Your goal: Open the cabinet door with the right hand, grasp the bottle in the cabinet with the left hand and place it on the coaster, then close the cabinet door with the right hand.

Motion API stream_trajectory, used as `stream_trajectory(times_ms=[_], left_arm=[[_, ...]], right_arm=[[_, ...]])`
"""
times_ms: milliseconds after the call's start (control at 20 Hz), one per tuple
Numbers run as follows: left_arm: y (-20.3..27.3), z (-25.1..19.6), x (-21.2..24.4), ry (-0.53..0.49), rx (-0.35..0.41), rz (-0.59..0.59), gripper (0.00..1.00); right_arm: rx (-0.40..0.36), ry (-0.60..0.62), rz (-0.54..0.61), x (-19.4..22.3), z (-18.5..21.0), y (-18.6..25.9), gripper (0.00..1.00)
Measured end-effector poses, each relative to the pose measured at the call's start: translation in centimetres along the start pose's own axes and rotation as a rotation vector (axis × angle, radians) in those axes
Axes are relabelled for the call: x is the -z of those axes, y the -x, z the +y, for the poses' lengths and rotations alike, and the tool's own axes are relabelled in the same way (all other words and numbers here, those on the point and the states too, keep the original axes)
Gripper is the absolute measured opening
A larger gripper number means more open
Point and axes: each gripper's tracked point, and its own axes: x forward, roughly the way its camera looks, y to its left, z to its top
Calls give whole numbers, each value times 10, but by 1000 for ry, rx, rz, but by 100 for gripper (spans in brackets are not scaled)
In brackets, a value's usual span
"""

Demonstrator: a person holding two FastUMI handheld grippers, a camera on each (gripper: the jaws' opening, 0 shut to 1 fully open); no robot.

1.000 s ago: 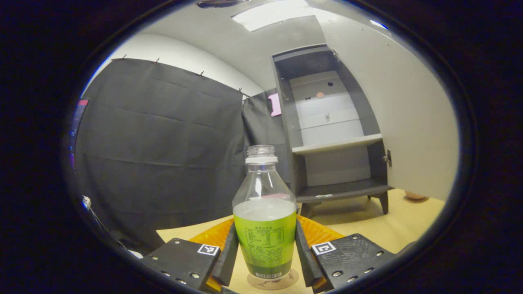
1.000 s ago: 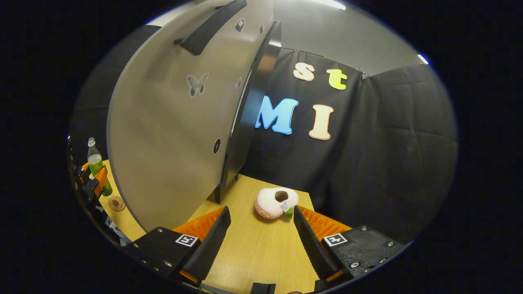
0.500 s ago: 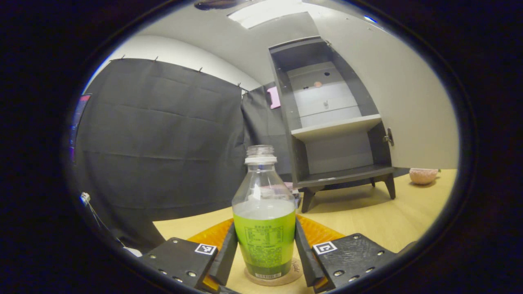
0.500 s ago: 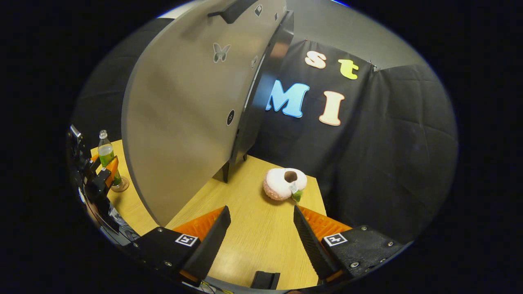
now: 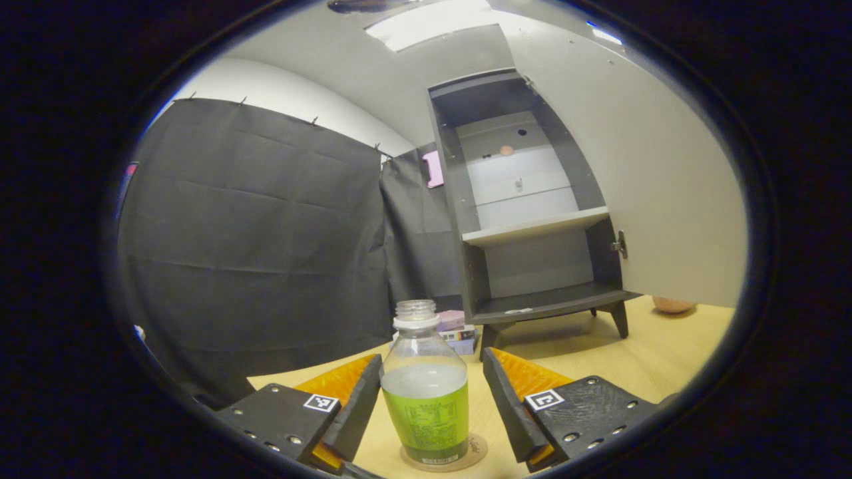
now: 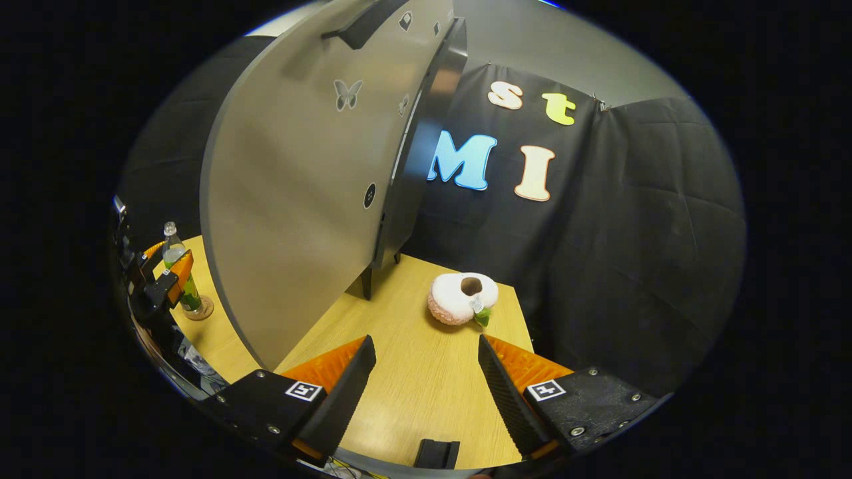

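Bottle [image 5: 425, 399] upright on coaster [image 5: 476, 446]; cabinet door [image 6: 299, 193] open.

In the left gripper view the bottle [image 5: 425, 399] stands upright on the coaster [image 5: 474, 447], between the left gripper's [image 5: 429, 409] spread fingers with a gap on each side. Beyond it, bare table [image 5: 639, 352] runs to the cabinet [image 5: 532, 219], whose shelves lie open; small boxes [image 5: 456, 330] sit just left of its near leg. The open cabinet door [image 6: 293, 199] juts out toward the near side in the right gripper view, walling off the left. Between the right gripper's [image 6: 426, 382] parted fingers the tabletop is bare, until a plush toy [image 6: 461, 298] far ahead by the cloth wall [image 6: 632, 233].
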Motion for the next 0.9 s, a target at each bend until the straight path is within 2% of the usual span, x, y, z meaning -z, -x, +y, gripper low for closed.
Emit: stream_trajectory(times_ms=[100,150,200,350,500,650,900], left_arm=[[0,2,-17,-4,10,-14,86],[1,5,-28,-3,7,-29,92],[2,8,-42,6,11,-46,86],[3,14,-86,7,25,-83,86],[1,14,-142,10,73,-100,86],[-2,8,-197,47,130,-77,86],[-11,10,-266,62,157,24,86]], right_arm=[[-5,-7,-6,-5,2,1,96],[-3,-3,-12,-7,2,2,95],[0,-5,-18,-10,0,3,96],[15,-47,-32,-19,-6,5,96],[38,-89,-78,-45,-17,6,96],[50,-154,-132,-76,-29,7,97],[49,-227,-228,-139,-56,15,95]])
